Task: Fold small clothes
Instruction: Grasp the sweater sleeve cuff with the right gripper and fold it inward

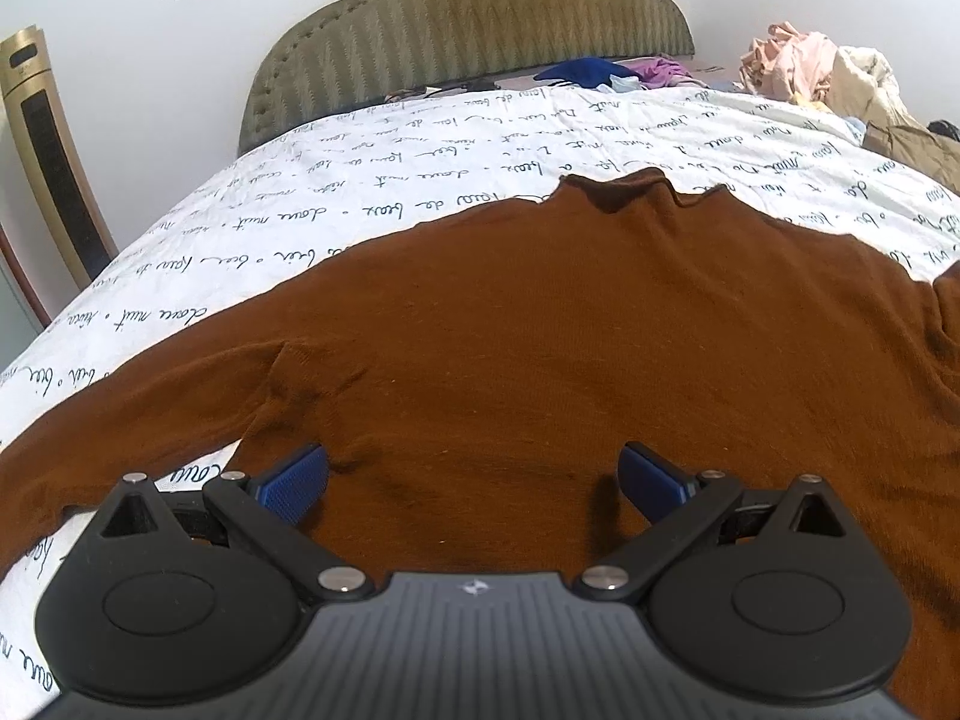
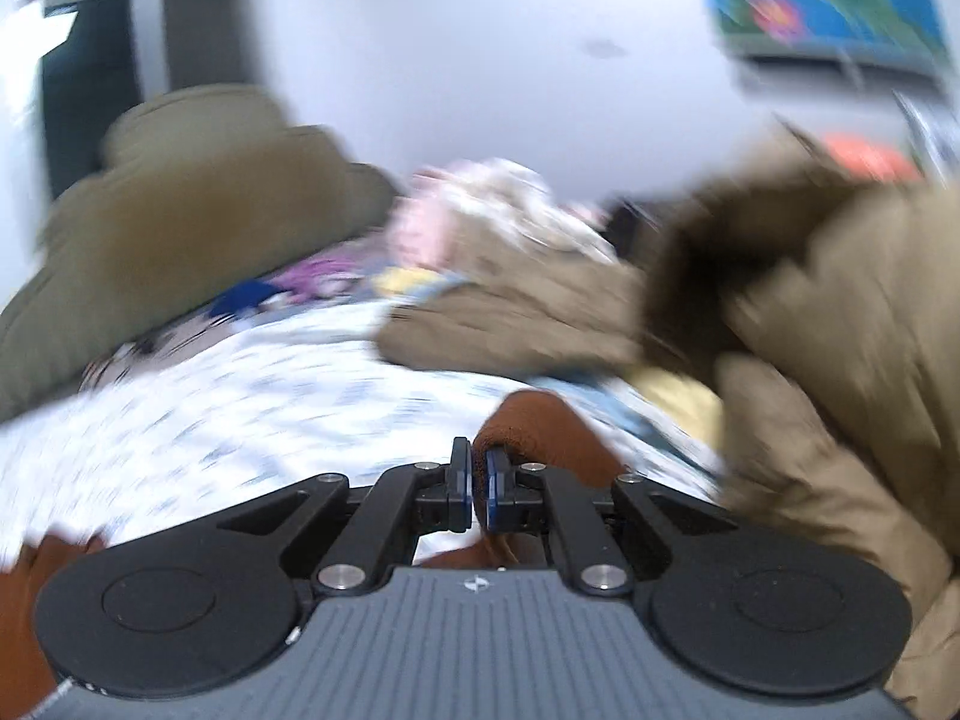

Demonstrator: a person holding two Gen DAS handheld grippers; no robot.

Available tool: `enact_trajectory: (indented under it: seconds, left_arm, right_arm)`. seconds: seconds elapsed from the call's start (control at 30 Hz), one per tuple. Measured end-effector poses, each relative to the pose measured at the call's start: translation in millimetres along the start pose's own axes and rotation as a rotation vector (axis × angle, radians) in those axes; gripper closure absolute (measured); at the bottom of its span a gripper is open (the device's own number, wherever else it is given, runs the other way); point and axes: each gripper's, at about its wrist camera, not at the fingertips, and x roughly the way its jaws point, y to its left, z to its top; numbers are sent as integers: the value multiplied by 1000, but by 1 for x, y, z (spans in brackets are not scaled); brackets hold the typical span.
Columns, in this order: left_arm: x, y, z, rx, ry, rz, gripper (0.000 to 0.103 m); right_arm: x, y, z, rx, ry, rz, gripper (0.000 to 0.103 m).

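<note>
A bed point(image 1: 252, 240) with a white sheet printed in handwriting fills both views, a padded green headboard point(image 1: 480, 18) behind it and a loose heap of clothes point(image 1: 828, 72) piled at the far right corner. A brown sweater point(image 1: 540, 330) lies spread flat across the sheet, collar toward the headboard, its body running from the near edge away and its sleeves reaching out to either side, so its widest line lies across the bed. The left claw point(image 1: 474, 480) hangs low over the near part of the sweater's body, its blue pads spread wide apart with nothing between them; the cloth lies directly beneath and ahead of it. The right wrist view is heavily blurred, yet the right claw point(image 2: 478, 483) shows plainly: its pads are pressed together on a fold of the same brown sweater point(image 2: 540, 426), which rises between and just beyond the tips. Which part of the garment that pinched piece is cannot be told with certainty from the blur, though the left view places the right-hand sleeve at that side. The fold appears to be just starting, with the body of the sweater not yet doubled over anywhere. The coming move likely turns on carrying the pinched side across the body toward the left, along the sweater's wide line, so the right claw has the job in hand while the left sits well placed to steady the cloth.
</note>
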Motion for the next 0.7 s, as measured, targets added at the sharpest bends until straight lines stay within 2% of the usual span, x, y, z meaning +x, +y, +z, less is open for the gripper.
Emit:
enact_trajectory:
  seconds: [0.07, 0.23, 0.4, 0.67, 0.7]
  left_arm:
    - [-1, 2, -1, -9, -4, 3, 0]
    - [-2, 12, -3, -24, -10, 19, 0]
    - [-1, 26, -2, -54, -1, 36, 0]
    - [-1, 36, -6, -48, 10, 73, 0]
    - [0, 37, -7, -48, 15, 74, 0]
  right_arm:
    - [-7, 27, -3, -89, -13, 35, 93]
    - [-20, 73, -14, -204, -30, 96, 93]
    - [-41, 144, -34, -339, -48, 155, 93]
    - [-58, 249, -85, -672, -55, 269, 93]
    - [-59, 261, -93, -722, -23, 297, 88]
